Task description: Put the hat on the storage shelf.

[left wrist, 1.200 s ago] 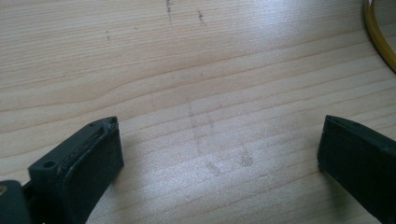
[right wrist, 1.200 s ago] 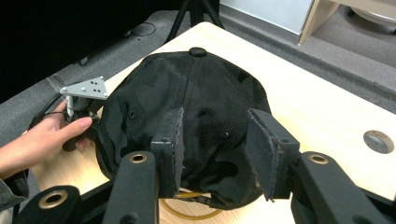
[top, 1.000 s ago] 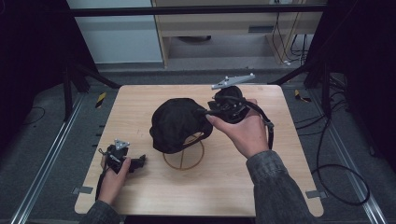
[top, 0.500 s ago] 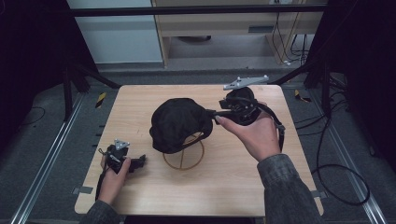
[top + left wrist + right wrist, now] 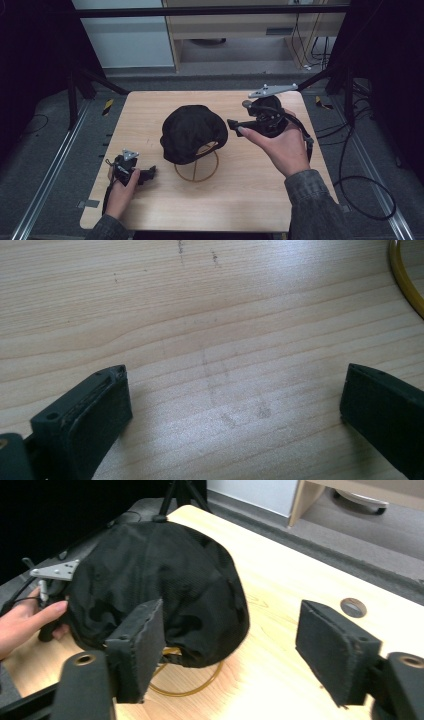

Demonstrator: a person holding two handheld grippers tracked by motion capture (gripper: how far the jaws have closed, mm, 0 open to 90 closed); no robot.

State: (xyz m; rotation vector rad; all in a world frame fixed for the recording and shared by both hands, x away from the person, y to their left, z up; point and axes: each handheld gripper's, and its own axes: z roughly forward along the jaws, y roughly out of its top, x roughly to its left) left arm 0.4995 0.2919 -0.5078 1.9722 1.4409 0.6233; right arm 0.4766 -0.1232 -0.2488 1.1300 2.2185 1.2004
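Observation:
A black cap (image 5: 192, 131) sits over a yellow wire stand (image 5: 197, 170) in the middle of the wooden table (image 5: 250, 200). My right gripper (image 5: 234, 127) hovers just right of the cap, pointing at it and apart from it. Its jaws have just been opening, and in the right gripper view the right gripper (image 5: 230, 625) stands open with nothing between the pads; the cap (image 5: 160, 590) and the stand's ring (image 5: 195, 687) lie beyond them. My left gripper (image 5: 150, 172) rests on the table at the front left, and in the left gripper view it (image 5: 235, 375) is open over bare wood.
The stand's yellow ring (image 5: 405, 280) curves past the top right of the left gripper view. A round hole (image 5: 353, 607) marks the tabletop near the far edge. Dark frame legs and cables surround the table on the floor.
My right gripper has drawn back to the right from the cap's edge and its jaws have opened, letting go of the cap. The left gripper has stayed put.

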